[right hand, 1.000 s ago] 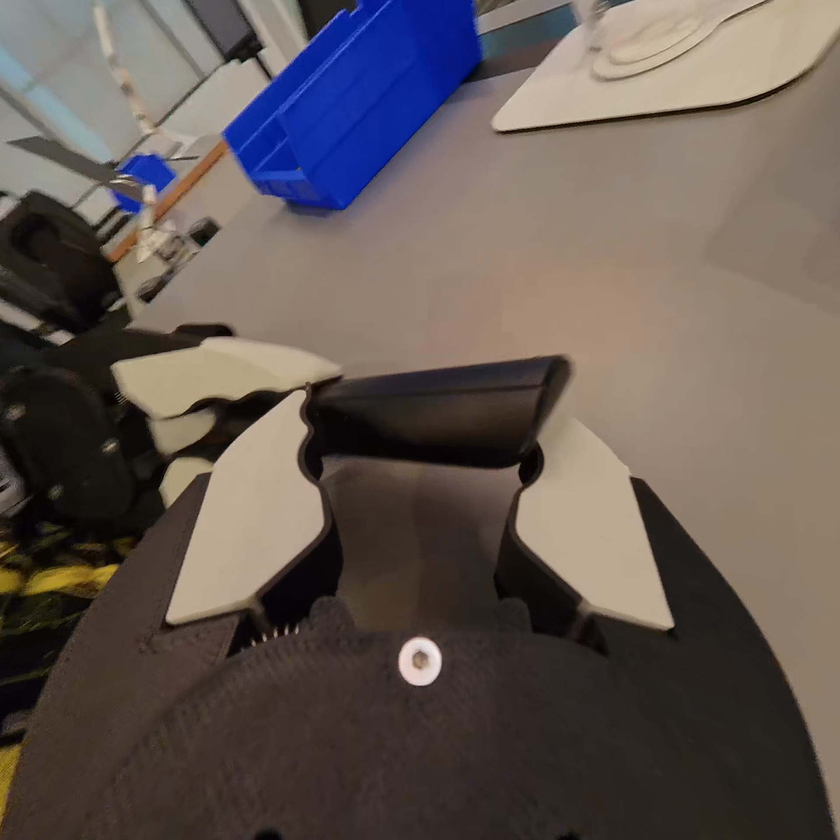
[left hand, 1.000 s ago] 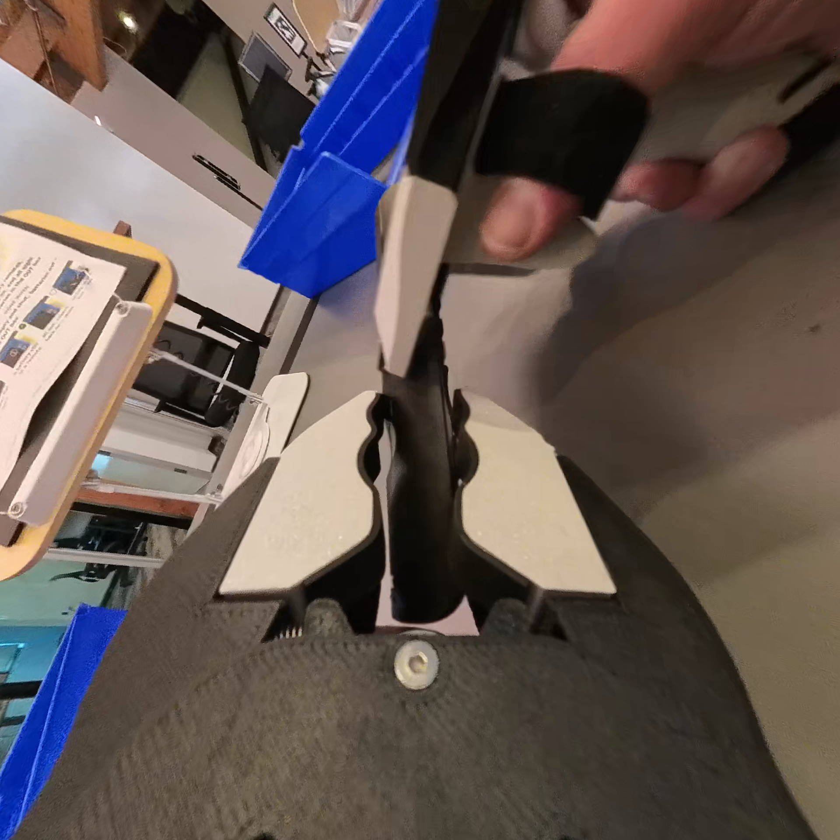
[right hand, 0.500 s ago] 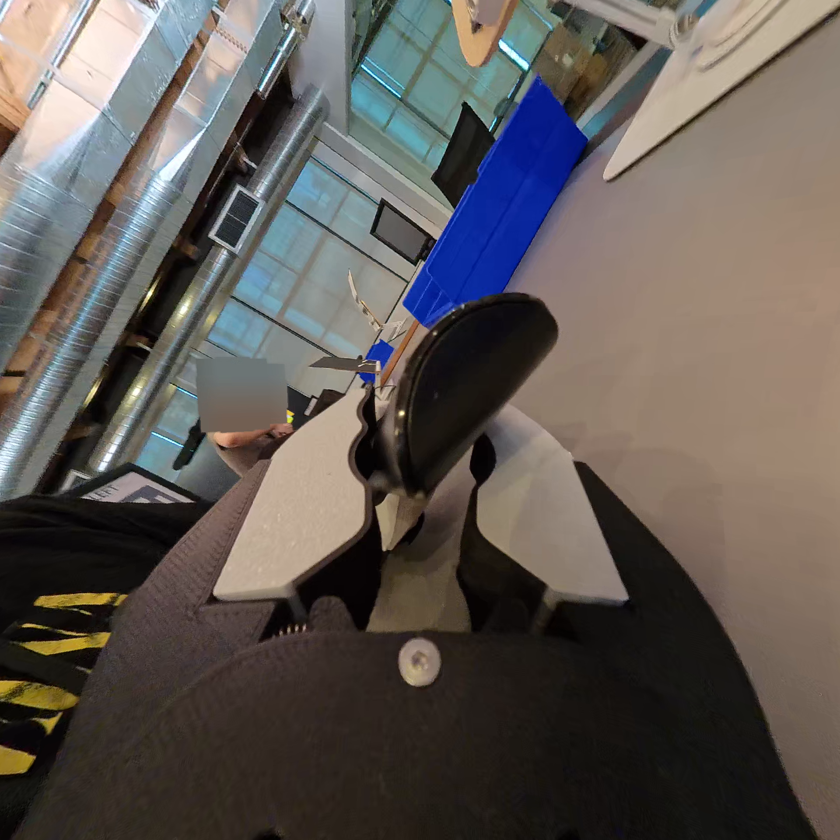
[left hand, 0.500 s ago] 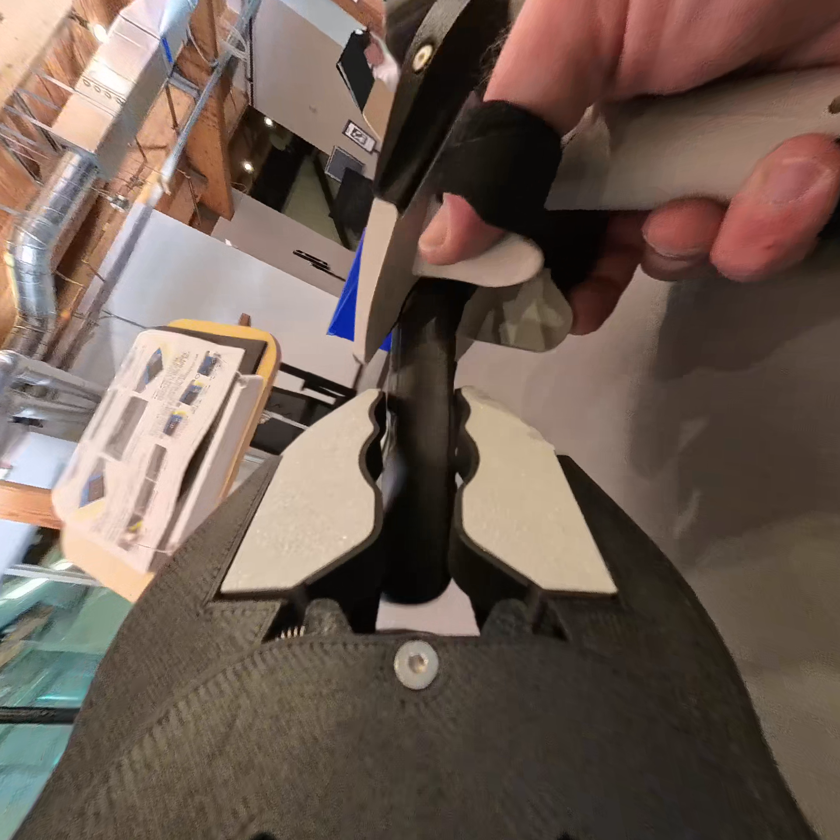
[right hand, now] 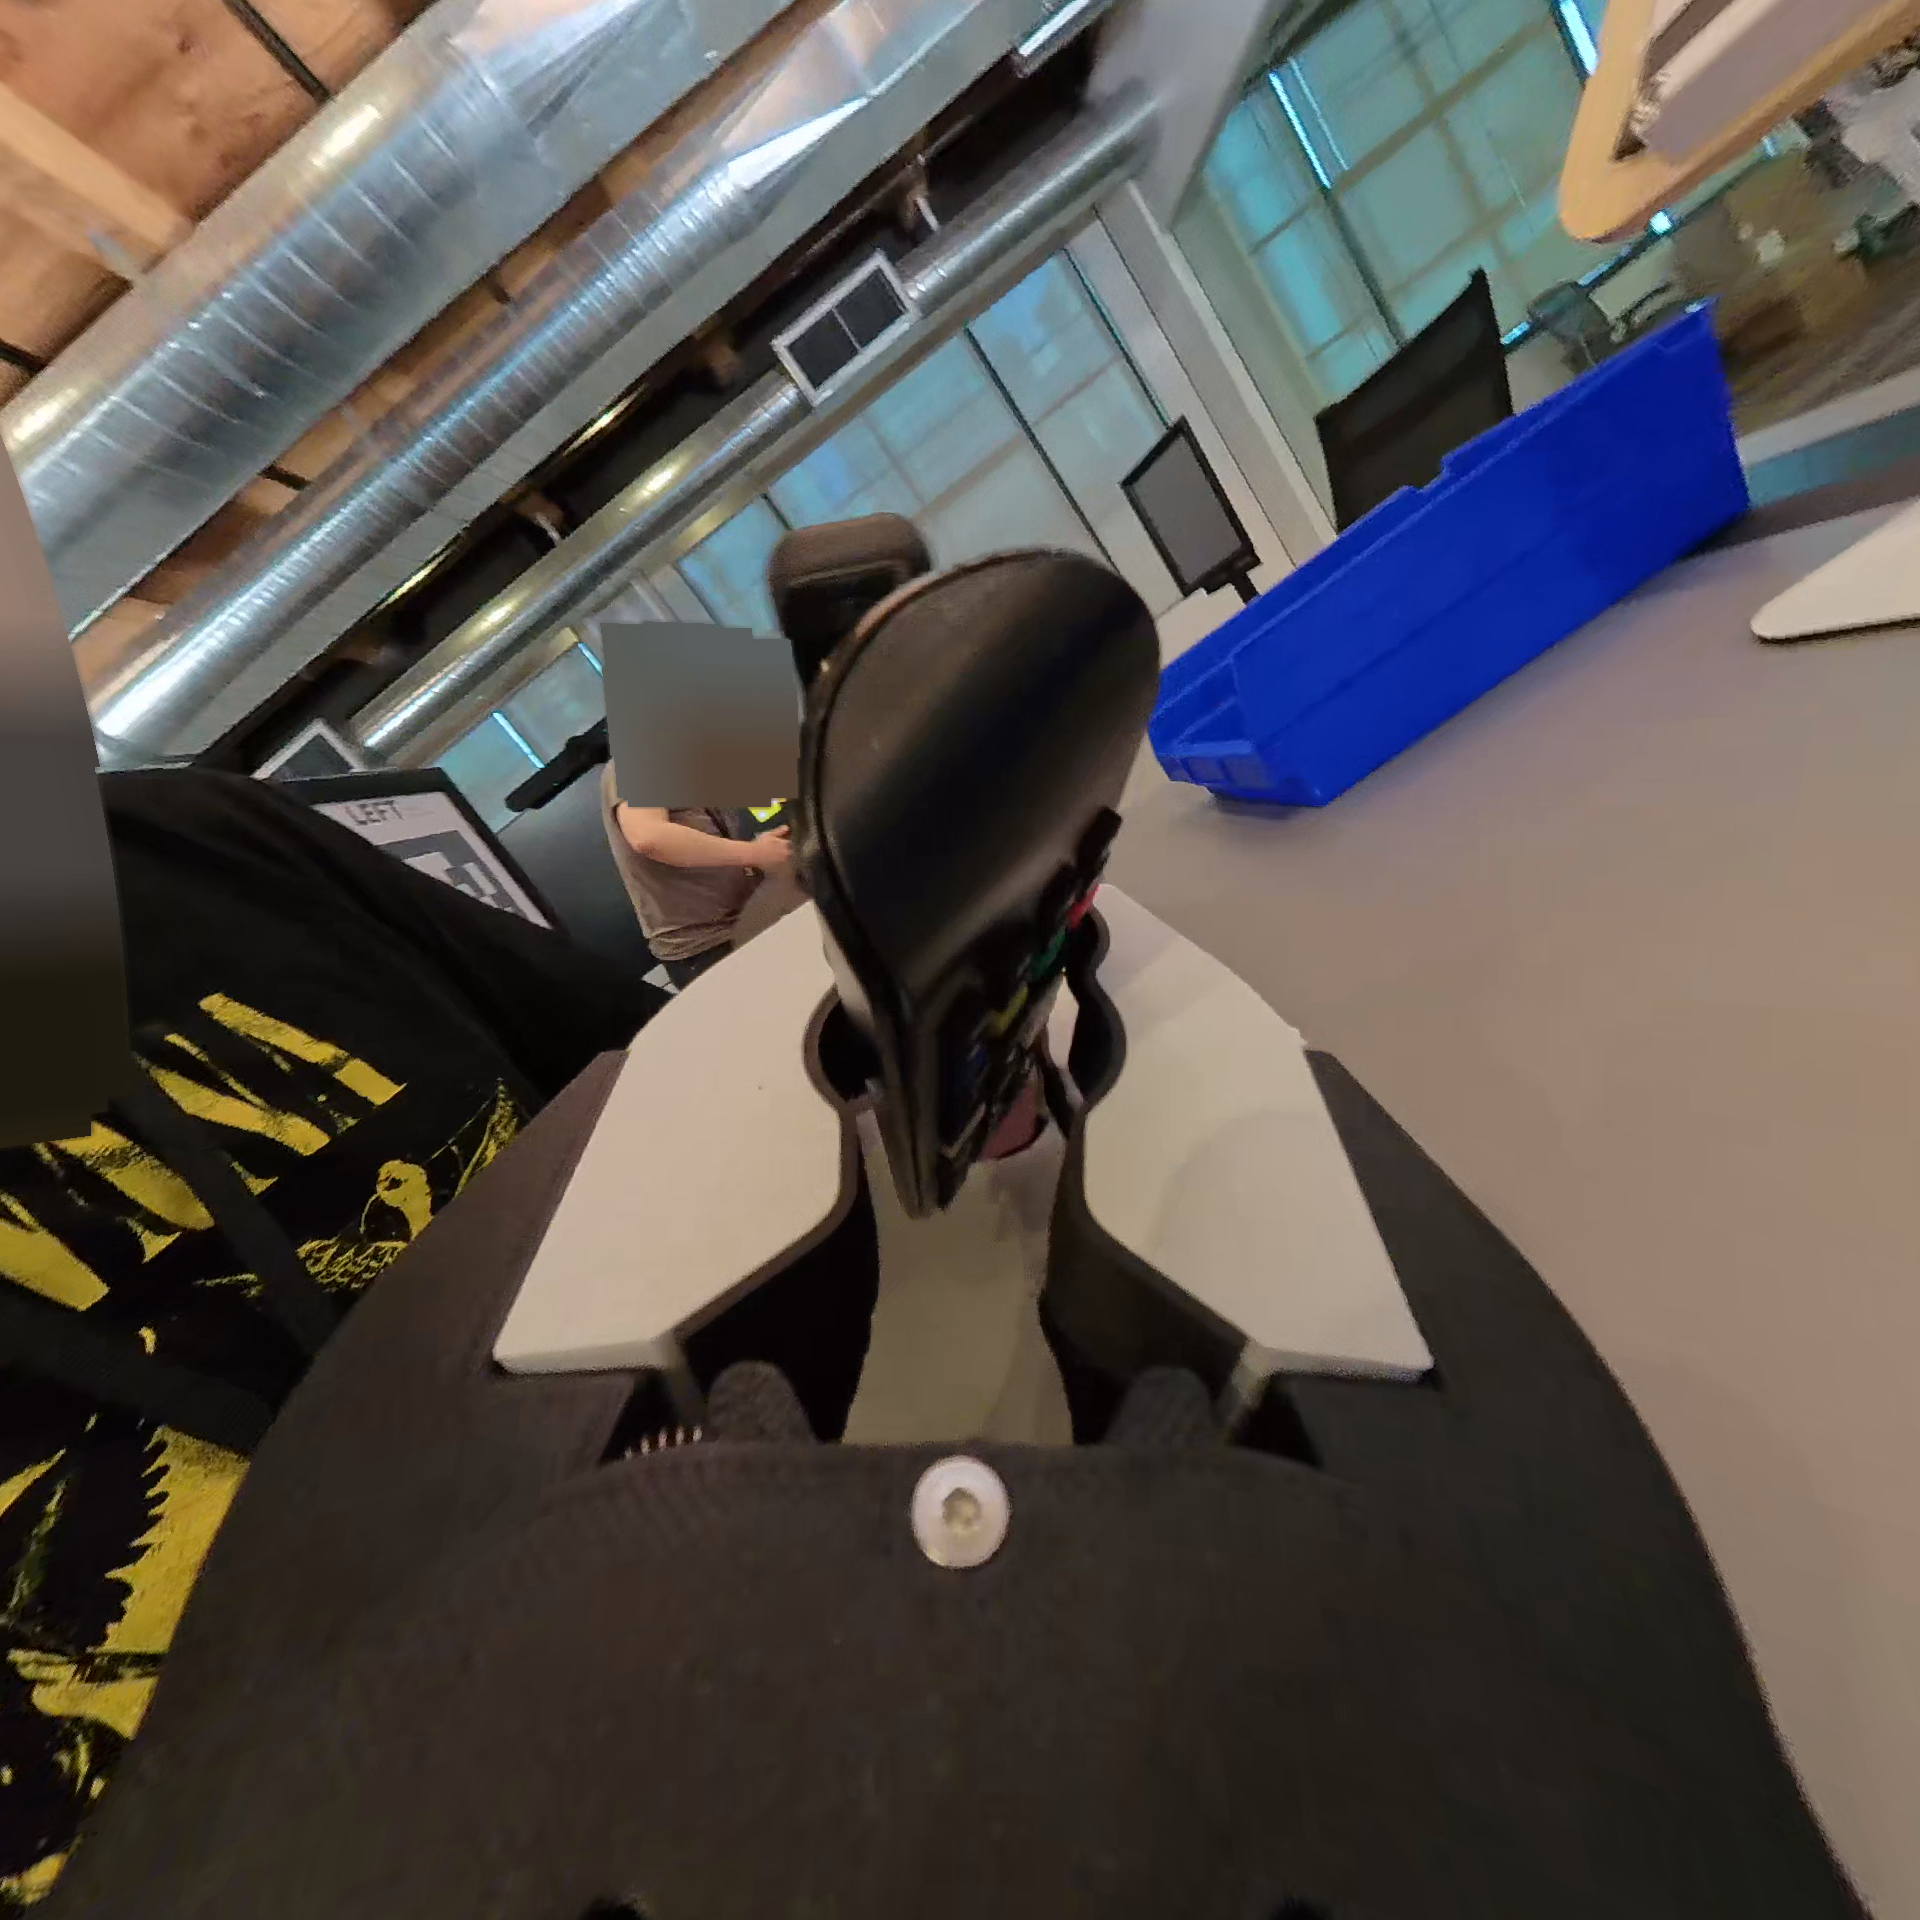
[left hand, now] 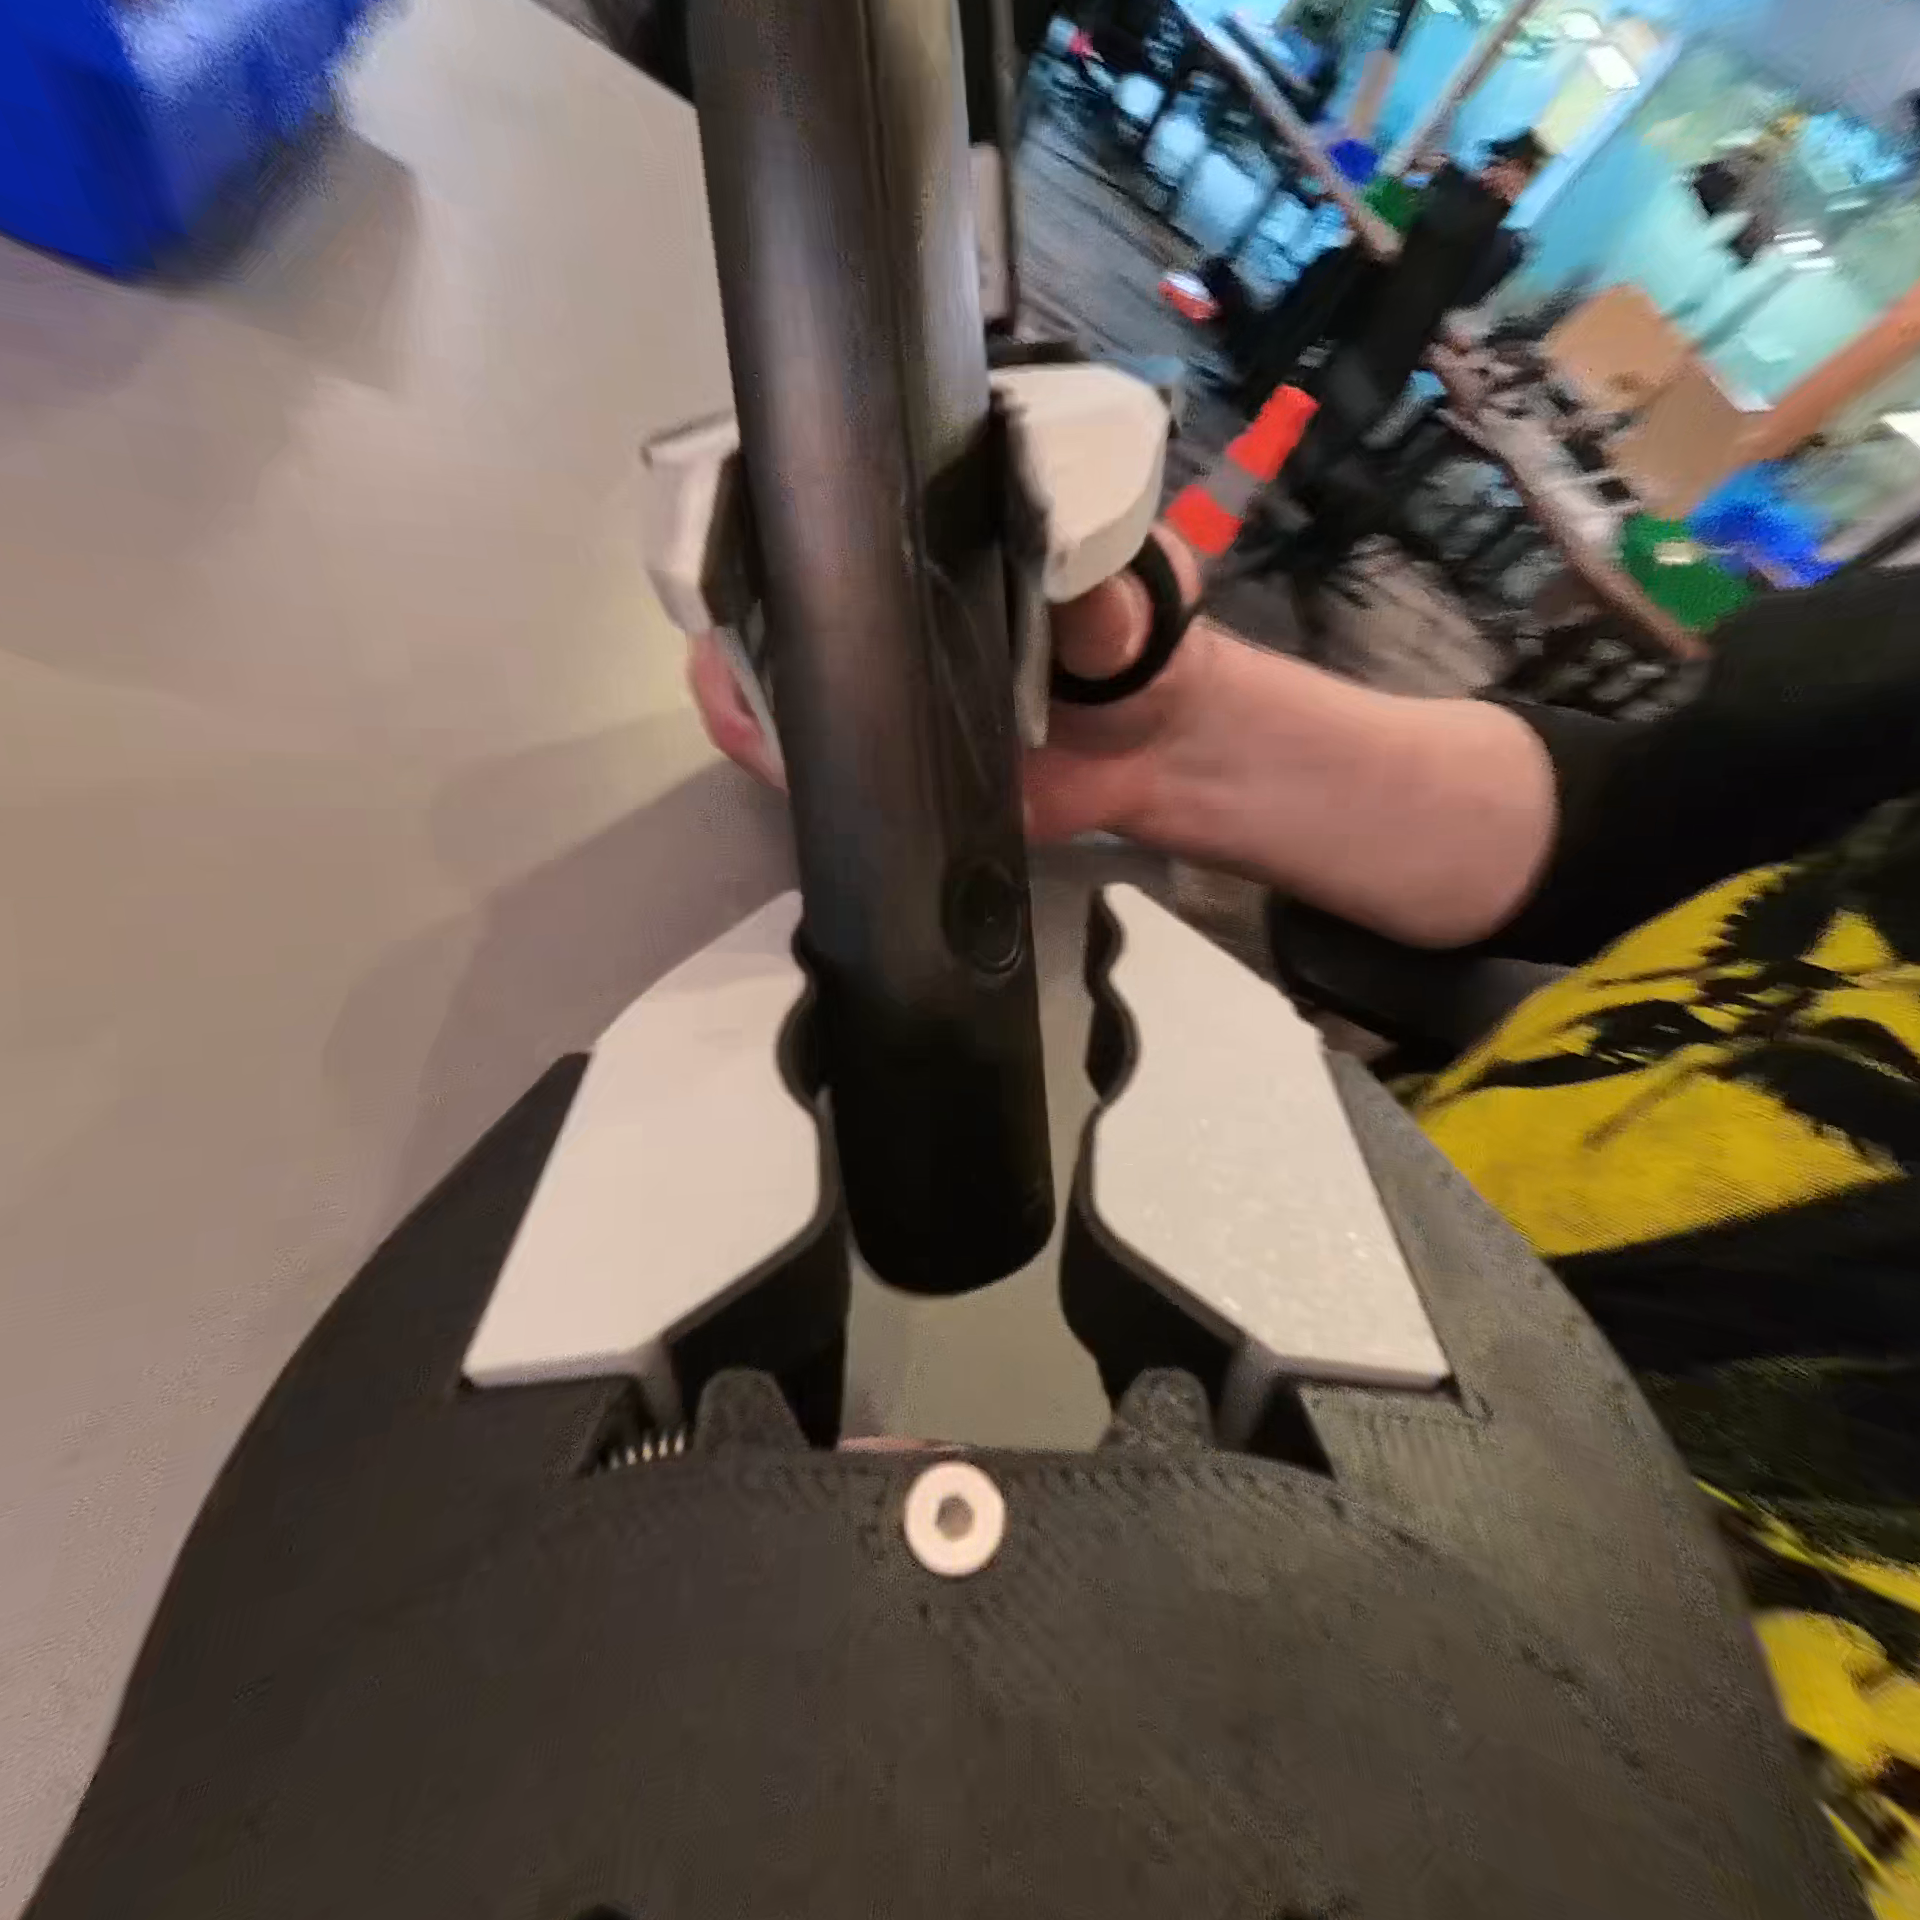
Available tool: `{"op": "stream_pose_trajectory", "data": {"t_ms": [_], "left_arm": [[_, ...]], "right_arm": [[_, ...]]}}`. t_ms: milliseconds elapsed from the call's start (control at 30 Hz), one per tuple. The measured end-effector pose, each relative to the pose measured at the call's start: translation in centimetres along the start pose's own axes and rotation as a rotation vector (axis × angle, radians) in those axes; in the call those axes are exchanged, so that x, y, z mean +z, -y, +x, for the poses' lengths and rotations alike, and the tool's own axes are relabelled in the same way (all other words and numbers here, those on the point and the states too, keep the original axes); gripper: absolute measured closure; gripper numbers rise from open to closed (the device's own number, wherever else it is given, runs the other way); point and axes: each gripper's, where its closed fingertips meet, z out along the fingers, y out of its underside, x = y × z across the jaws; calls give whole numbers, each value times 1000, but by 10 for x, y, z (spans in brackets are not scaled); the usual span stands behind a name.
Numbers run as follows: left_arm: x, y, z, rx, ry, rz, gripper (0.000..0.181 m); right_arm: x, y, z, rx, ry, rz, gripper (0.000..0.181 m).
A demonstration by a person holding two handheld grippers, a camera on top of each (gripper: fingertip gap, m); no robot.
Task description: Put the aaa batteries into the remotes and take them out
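Both claws grip one black remote (left hand: 883,623) above the grey surface (right hand: 1558,987), right claw (right hand: 961,997) clenched, left claw (left hand: 940,1039) loosening; the right should hold steady throughout.

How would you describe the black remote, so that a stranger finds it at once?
Start at the grey table with the blue bin. Nearer the camera, the right gripper clamps the remote: long, black and glossy, with small coloured buttons.
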Motion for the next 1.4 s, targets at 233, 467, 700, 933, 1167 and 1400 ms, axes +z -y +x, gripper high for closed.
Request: {"op": "stream_pose_trajectory", "data": {"t_ms": [233, 467, 700, 933, 1167, 1400], "left_arm": [[7, -8, 8, -91, -144, 17, 155], [7, -3, 4, -142, -150, 87, 156], [18, -7, 13, -34, -126, 62, 126], [21, -6, 8, -54, -94, 75, 155], [16, 1, 3, -141, -99, 142, 156], [19, -3, 2, -182, -82, 126, 156]], "right_arm": [[4, 0, -7, -11, 64, 17, 158], [-8, 5, 1, 42, 7, -10, 156], [-12, 31, -1, 102, 23, 167, 158], [-7, 24, -1, 69, 12, 122, 158], [-14, -10, 7, -52, -170, -156, 134], [-8, -24, 20, -191, -309, -306, 148]]}}
